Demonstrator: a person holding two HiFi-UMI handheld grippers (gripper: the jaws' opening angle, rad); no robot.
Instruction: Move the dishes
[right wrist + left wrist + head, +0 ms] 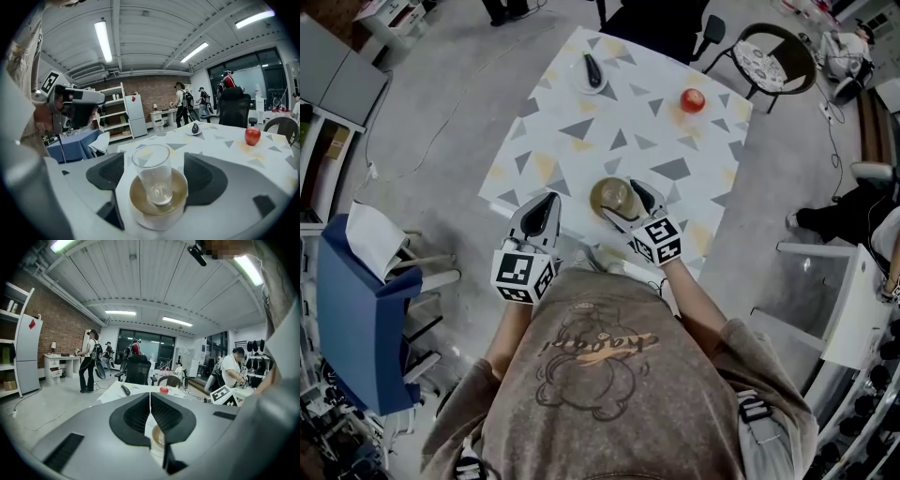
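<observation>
A clear glass [152, 180] stands upright on a brown-glazed saucer [136, 199] near the front edge of the triangle-patterned table [647, 141]. My right gripper [154, 173] is open, one jaw on each side of the saucer, and neither pad touches it. In the head view the saucer [602, 195] lies just ahead of the right gripper [625, 201]. The left gripper [546, 204] hovers at the table's front left edge. Its jaws [150, 397] are shut with nothing between them. A sliver of the saucer [159, 437] shows below its pads.
A red apple [692, 100] lies at the far right of the table. A white plate with a dark object [592, 73] sits at the far left. Chairs [773, 56] stand beyond the table, a blue-draped stand [361, 319] at my left, a white table [825, 300] at my right.
</observation>
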